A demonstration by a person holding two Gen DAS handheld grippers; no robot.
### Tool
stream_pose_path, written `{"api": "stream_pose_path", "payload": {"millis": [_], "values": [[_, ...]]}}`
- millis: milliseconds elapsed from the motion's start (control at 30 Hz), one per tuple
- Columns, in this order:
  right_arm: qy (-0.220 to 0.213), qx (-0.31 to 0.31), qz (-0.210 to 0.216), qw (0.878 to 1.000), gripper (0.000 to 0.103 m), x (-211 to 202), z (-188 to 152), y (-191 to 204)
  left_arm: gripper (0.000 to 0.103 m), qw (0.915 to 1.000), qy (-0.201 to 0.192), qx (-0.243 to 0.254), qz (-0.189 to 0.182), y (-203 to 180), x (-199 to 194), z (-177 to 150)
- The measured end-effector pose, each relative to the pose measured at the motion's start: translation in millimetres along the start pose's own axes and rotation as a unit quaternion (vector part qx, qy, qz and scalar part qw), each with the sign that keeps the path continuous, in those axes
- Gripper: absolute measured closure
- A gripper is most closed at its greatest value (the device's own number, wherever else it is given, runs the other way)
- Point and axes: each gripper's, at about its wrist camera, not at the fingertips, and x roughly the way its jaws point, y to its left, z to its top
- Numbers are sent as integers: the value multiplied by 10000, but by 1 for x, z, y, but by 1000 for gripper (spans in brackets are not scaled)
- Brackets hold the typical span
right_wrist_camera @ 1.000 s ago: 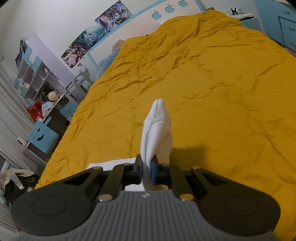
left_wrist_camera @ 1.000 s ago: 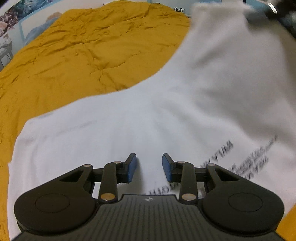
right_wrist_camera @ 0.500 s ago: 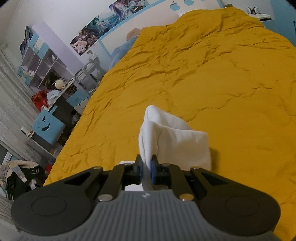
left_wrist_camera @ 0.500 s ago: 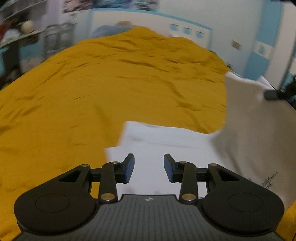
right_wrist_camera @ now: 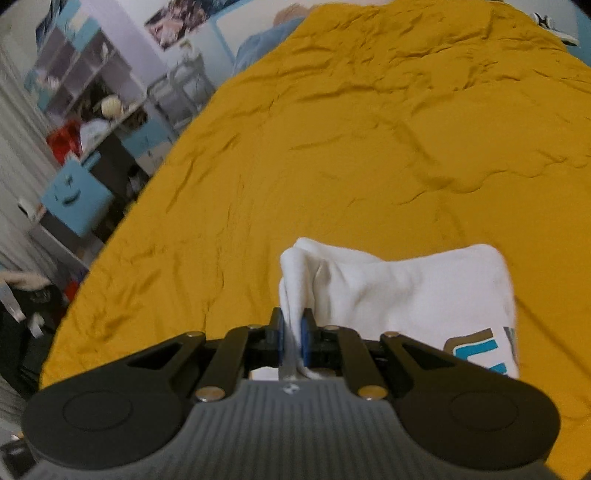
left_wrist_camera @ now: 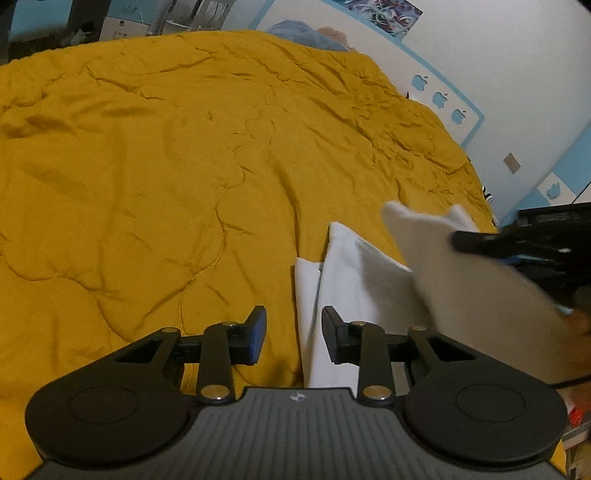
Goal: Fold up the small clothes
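1. Since a second ago, the left gripper has swung off the shirt to its left edge, jaws spread and empty.
2. Right gripper pinches a bunched shirt edge, lifted over the quilt.
3. Unpinned, the lower layer may drag along.
4. Bunching could skew the fold, though blur hides that edge.

A mustard quilt is covering the bed; cubby shelves are standing far left beside a poster.
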Motion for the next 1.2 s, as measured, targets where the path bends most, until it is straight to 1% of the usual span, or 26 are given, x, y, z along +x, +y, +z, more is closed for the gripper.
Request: {"api": "stream_pose_path", "payload": {"millis": [133,233,367,500,533,567,600,633,667,733,833,900,967,1000,1067,1200], "values": [[156,-104,-155,9997,99,39,-13,19,67,10000,-14,-63,-55,9,4,-1],[265,-101,-191,9994,99,63,-19,22,67,10000,19,-93,2,16,7,-4],[485,-257,-161,9984,99,90,-24,24,67,9998,78,-158,-41,23,10,-7],[797,-489,-284,9952,98,112,-32,31,67,9998,92,-181,-2,25,10,-9],[829,-572,-326,9944,97,115,-33,35,67,9998,91,-186,1,26,8,-9],[838,-606,-313,9941,93,116,-34,37,67,9998,106,-189,2,26,7,-8],[831,-603,-263,9944,92,116,-33,39,67,9997,137,-196,9,26,4,-8],[833,-592,-181,9946,89,111,-33,41,67,9997,155,-201,20,26,1,-8],[844,-583,-114,9947,82,105,-33,43,67,9997,139,-197,21,25,-4,-8],[770,-694,38,9946,75,81,-36,53,67,9998,63,-193,24,24,-16,-8],[634,-846,447,9934,76,35,-42,62,67,9994,-36,-310,-133,23,-38,-10],[529,-932,650,9921,75,6,-46,65,67,9984,-69,-435,-361,24,-53,-14],[390,-1108,759,9902,75,-23,-52,65,67,9963,-110,-594,-604,25,-67,-18],[315,-1224,739,9892,74,-36,-56,63,67,9948,-119,-694,-738,26,-73,-20],[186,-1355,644,9885,71,-57,-67,55,67,9915,-95,-883,-947,29,-81,-25],[29,-1422,302,9894,69,-88,-96,21,66,9867,72,-1138,-1159,31,-86,-41]]}}
